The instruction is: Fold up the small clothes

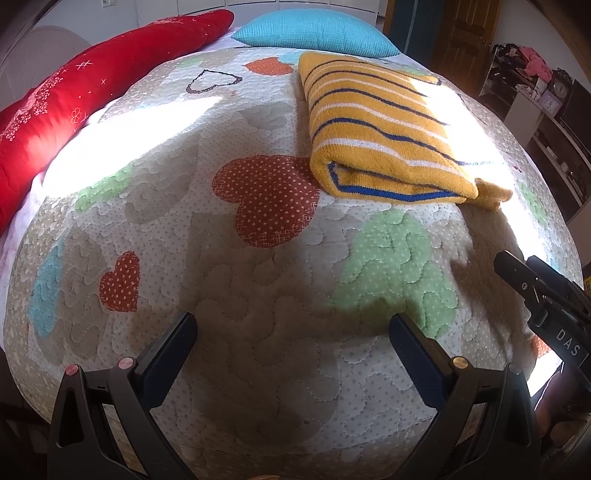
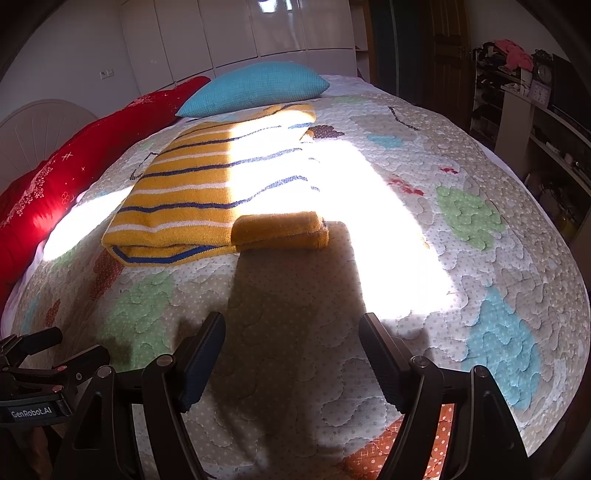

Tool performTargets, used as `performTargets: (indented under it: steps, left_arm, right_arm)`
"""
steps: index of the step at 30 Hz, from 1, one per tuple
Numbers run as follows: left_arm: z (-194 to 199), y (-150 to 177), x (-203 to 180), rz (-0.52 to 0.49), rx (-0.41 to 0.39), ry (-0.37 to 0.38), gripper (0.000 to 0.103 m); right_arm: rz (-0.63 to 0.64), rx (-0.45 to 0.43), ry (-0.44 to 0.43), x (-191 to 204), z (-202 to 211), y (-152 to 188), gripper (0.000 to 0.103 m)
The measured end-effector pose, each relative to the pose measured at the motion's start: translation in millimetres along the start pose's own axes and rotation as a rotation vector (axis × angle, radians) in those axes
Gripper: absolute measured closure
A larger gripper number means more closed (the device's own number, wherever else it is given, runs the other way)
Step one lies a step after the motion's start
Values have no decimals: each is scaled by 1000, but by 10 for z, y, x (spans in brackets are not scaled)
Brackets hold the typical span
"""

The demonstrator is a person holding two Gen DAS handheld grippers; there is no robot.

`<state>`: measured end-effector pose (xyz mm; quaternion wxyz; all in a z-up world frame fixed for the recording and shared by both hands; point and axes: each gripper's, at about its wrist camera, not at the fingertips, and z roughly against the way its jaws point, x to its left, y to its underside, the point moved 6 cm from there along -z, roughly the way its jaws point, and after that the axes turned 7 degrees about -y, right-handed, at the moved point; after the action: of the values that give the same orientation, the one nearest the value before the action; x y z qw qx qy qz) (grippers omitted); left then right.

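Striped sweater, yellow with blue and white lines, lies folded into a compact rectangle on the quilted bed, near the blue pillow and well apart from both tools. The left hand-held gripper hovers over bare quilt with its fingers spread apart and holds nothing; the right hand-held gripper is the same, wide apart and empty. The fold looks finished or almost so. If one more fold is wanted, it seems best to pinch the two near corners, where the layers are stacked, lift them evenly and lay them over without dragging the knit. No basket, box or other container shows on the bed; only a red cushion lies along its far side.
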<state>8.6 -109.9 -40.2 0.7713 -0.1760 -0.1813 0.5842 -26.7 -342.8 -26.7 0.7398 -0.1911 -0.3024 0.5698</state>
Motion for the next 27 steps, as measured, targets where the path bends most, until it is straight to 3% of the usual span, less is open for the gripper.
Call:
performTargets:
  steps: [27]
  left_arm:
    - [-95,42,-28,-9,19,-14,0]
  right_arm:
    - [-6,12,1,-51,-56,-9,21]
